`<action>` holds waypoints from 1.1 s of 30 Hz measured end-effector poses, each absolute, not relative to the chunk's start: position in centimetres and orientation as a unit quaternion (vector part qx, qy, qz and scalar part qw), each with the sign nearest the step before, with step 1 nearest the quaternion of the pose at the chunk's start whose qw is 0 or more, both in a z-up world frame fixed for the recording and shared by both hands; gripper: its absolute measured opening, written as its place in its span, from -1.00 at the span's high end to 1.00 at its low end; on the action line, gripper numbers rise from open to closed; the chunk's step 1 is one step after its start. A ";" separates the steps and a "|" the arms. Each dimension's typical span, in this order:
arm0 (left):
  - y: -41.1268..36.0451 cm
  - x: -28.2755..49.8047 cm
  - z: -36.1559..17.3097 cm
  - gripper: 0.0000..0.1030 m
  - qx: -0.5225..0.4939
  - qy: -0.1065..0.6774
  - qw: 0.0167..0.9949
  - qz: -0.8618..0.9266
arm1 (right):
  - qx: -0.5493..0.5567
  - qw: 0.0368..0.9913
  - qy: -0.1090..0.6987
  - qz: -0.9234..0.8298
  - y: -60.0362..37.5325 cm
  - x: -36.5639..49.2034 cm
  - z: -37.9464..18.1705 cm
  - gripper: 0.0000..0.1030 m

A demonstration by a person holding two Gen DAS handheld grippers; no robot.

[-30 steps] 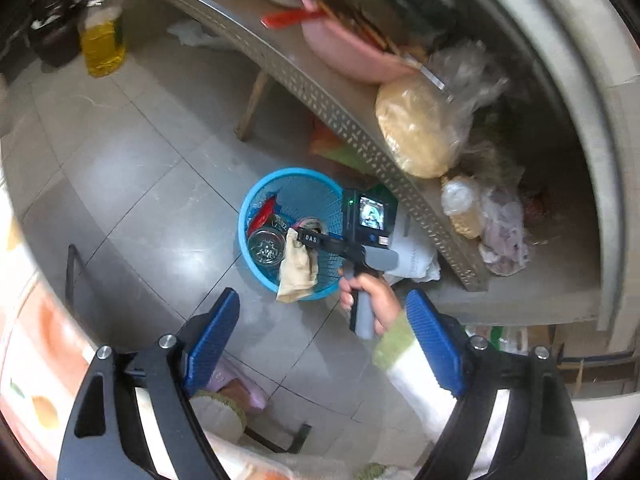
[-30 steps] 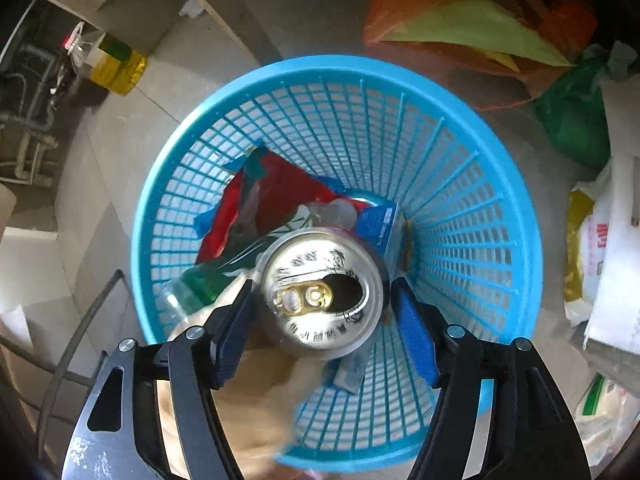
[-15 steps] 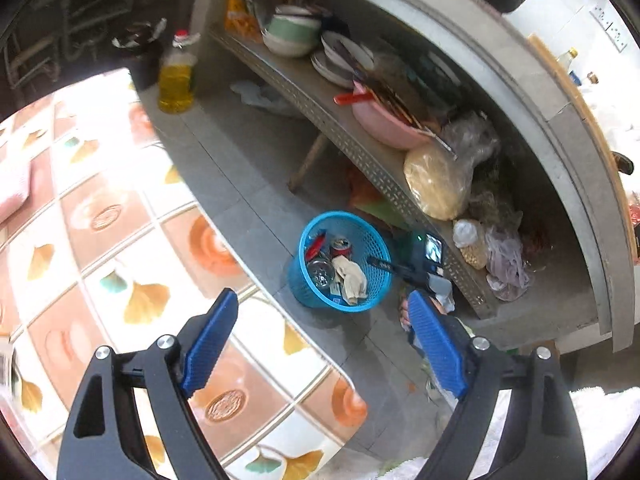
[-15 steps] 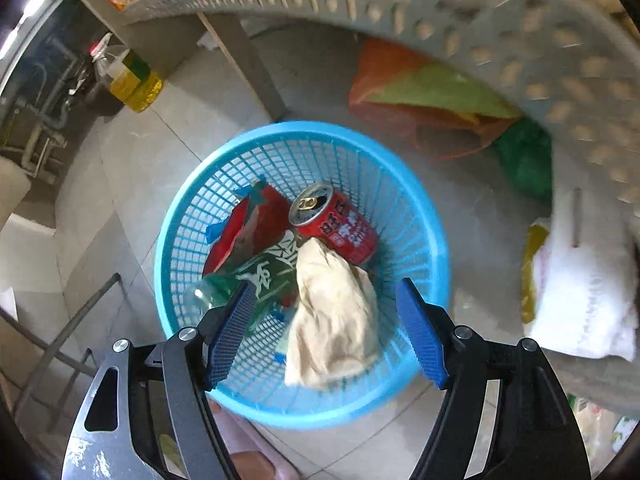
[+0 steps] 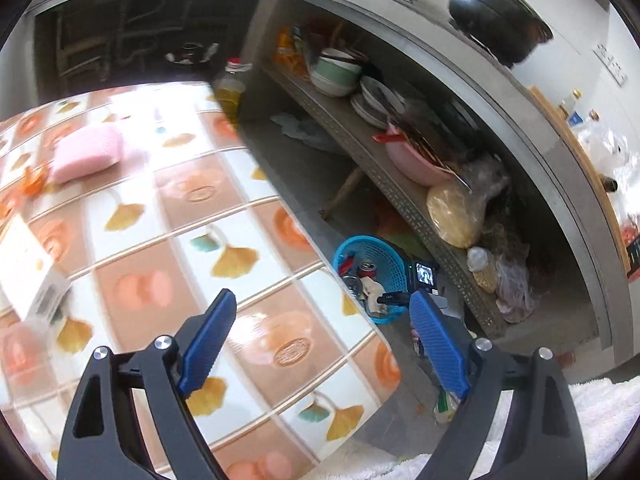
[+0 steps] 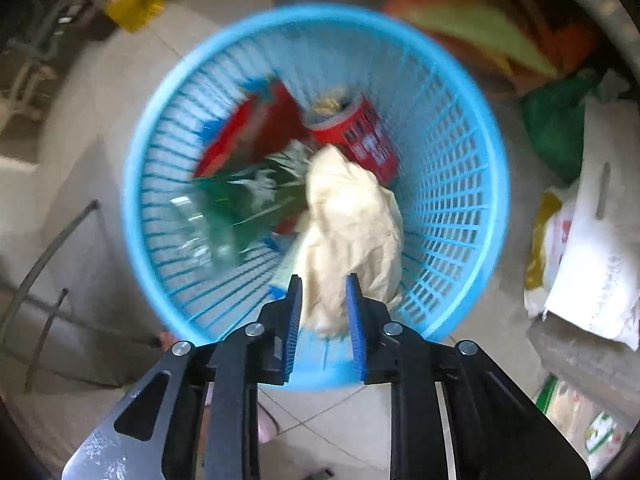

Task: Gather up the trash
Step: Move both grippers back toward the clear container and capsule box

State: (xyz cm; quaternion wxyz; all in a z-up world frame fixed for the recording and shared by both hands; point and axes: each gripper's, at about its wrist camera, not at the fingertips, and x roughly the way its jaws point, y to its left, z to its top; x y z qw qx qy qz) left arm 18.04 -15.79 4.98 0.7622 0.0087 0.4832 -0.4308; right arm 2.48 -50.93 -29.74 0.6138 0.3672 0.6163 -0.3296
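A blue plastic basket (image 6: 472, 216) stands on the tiled floor and holds a red can (image 6: 360, 136), a red wrapper (image 6: 248, 136), a green bottle (image 6: 240, 200) and a crumpled cream paper (image 6: 352, 224). My right gripper (image 6: 323, 300) hovers over the basket's near rim, jaws narrowed to a small gap, holding nothing. My left gripper (image 5: 324, 344) is open and empty, high above a patterned tablecloth (image 5: 168, 240). The basket (image 5: 384, 252) shows small below the table edge in the left wrist view.
On the table lie a pink sponge (image 5: 86, 152) and a white box (image 5: 28, 272). A metal shelf (image 5: 400, 192) holds bowls, plates and bags. An oil bottle (image 6: 132, 4) and plastic bags (image 6: 580, 240) sit on the floor around the basket.
The right gripper let the can drop into the basket, then narrowed its jaws and moved closer over the rim. The left gripper rose and swung over the table.
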 end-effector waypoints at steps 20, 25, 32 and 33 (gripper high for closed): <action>-2.8 21.1 7.1 -0.71 -0.072 0.440 0.846 -0.294 | 0.244 0.634 0.597 -0.427 -54.5 6.2 -29.0 0.15; -0.9 21.0 7.1 -0.72 -0.090 0.437 0.849 -0.283 | 0.302 0.686 0.536 -0.389 -53.2 4.2 -23.6 -0.10; 2.4 20.7 6.9 -0.73 -0.127 0.431 0.852 -0.268 | 0.343 0.748 0.461 -0.332 -49.5 2.8 -15.7 -0.14; 2.9 20.7 6.9 -0.74 -0.132 0.429 0.853 -0.267 | 0.338 0.759 0.454 -0.322 -48.5 3.0 -14.3 -0.14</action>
